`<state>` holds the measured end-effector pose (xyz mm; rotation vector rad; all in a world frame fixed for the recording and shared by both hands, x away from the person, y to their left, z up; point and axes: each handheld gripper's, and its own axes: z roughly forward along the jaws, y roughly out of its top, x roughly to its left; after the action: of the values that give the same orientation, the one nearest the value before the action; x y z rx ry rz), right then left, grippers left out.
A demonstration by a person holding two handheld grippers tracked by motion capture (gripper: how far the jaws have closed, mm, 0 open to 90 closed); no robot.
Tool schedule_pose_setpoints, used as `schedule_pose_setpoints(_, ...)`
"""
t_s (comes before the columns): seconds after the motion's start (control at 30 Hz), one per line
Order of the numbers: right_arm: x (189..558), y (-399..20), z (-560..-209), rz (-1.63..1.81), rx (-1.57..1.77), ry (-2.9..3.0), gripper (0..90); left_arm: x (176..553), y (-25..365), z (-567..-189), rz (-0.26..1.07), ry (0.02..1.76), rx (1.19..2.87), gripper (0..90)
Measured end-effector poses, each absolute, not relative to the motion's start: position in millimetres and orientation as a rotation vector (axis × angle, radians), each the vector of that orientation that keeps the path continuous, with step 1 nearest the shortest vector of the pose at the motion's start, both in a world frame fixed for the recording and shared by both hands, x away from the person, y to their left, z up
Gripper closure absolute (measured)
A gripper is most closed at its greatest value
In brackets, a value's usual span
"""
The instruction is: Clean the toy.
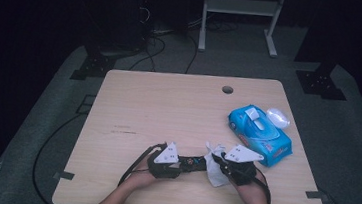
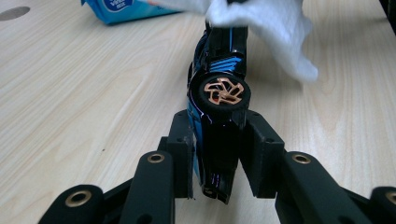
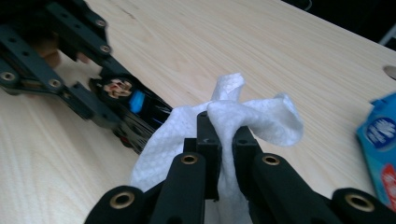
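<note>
The left gripper (image 2: 217, 149) clenched the toy car (image 2: 219, 88); the right gripper (image 3: 219, 140) pinched a wet wipe (image 3: 252, 116). Hard wiping might twist the car loose.

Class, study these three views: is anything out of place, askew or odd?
The toy car is askew: held on its side in the left claw, a wheel facing up. The wipe pack's lid stands open. Otherwise nothing stands out.

no legible text, even on the blue wipes pack (image 1: 260, 135)
</note>
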<state>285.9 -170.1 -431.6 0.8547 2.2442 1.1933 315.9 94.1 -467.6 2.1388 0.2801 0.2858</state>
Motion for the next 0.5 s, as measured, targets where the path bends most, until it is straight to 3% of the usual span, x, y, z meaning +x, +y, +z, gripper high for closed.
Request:
schedule_pose_setpoints(0.13,291.2,-182.6,-432.7,1.223,0.938,2.217,85.7,316.8,94.1,-468.0,0.283,0.286,2.135,66.9)
schedule_pose_setpoints(0.33,288.0,-154.7,-434.3,1.266,0.831,2.269,85.6,317.4,97.1,-467.2,0.286,0.287,2.139,66.9)
schedule_pose_setpoints(0.5,293.7,-180.9,-436.0,1.285,0.946,2.233,85.7,318.0,99.6,-467.3,0.288,0.289,2.140,66.8)
